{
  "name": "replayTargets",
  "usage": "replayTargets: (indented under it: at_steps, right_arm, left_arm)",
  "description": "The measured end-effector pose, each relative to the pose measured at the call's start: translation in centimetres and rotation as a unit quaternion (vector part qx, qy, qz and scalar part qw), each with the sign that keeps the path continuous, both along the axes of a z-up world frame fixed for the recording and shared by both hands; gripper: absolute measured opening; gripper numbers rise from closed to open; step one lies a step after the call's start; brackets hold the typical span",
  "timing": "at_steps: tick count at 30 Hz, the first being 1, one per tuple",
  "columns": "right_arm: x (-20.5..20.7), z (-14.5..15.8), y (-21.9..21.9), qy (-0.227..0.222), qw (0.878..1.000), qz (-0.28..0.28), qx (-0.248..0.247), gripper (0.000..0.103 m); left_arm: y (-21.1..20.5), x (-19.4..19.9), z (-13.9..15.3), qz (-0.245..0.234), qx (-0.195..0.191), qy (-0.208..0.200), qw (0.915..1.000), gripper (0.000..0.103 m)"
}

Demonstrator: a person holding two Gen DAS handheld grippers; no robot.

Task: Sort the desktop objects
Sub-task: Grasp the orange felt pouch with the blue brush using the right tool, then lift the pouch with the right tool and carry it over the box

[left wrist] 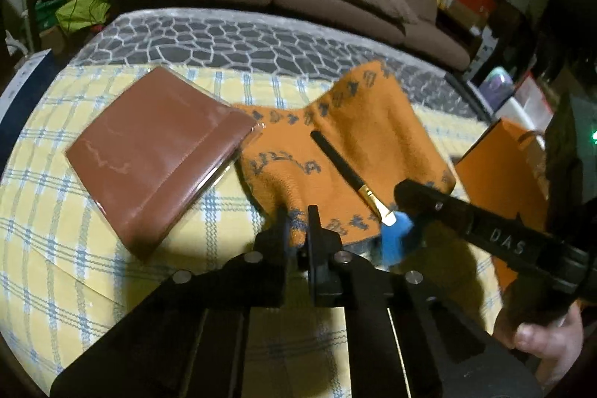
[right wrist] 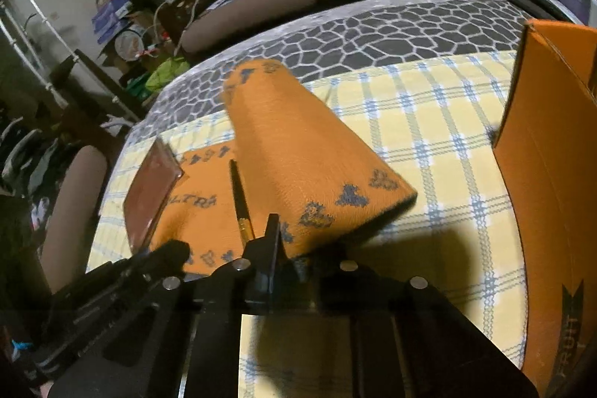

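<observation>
I see the orange box [right wrist: 552, 174] at the right, cut off, contents hidden. My left claw [left wrist: 298, 222] pinches the orange cloth [left wrist: 347, 144]; my right claw [right wrist: 294, 245] looks closed at the brush [left wrist: 350, 170] tip, blurred.

The wallet [left wrist: 156, 159] looks like smooth brown leather under a glossy clear sleeve. The orange cloth [left wrist: 347, 152] is matt, fuzzy knit with woven grey figures. The brush [left wrist: 350, 174] has a matt black handle and a shiny gold metal ferrule. The tablecloth [left wrist: 56, 248] is matt woven check. The box [right wrist: 552, 174] is matt orange card. Both grippers [left wrist: 298, 211] [right wrist: 276, 230] are matt black plastic with bright metal screws.
</observation>
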State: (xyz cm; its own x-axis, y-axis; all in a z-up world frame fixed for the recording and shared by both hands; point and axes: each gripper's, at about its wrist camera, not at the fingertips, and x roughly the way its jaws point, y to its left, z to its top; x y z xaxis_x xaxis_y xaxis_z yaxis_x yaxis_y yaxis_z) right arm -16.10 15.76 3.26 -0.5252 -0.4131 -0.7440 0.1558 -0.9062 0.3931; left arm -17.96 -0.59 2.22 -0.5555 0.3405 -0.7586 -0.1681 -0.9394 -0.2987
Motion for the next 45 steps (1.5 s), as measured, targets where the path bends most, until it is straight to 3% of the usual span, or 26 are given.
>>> replayTargets:
  at_steps: [3, 20, 30, 38, 45]
  right_arm:
    - [0.3, 0.7, -0.2, 0.010, 1.000, 0.007, -0.007, 0.011]
    - [3.7, 7.8, 0.5, 0.070, 0.997, 0.032, -0.001, 0.010]
    - [10.2, 9.5, 1.6, 0.091, 0.995, 0.046, 0.016, 0.010]
    - [14.0, 12.8, 3.5, 0.132, 0.990, 0.031, 0.022, 0.010]
    - [14.6, 14.4, 6.8, 0.157, 0.987, 0.016, 0.013, 0.010]
  left_arm:
    - [-0.1, 0.3, 1.1, -0.006, 0.018, 0.012, 0.9997, 0.006]
    - [0.1, 5.8, 7.4, -0.014, 0.026, 0.070, 0.9971, 0.006]
    - [-0.1, 11.9, 10.9, -0.004, 0.084, 0.102, 0.9912, 0.006]
    - [2.5, 13.4, 13.5, -0.022, 0.108, 0.124, 0.9862, 0.006]
    - [6.5, 13.5, 14.7, -0.050, 0.120, 0.128, 0.9832, 0.006]
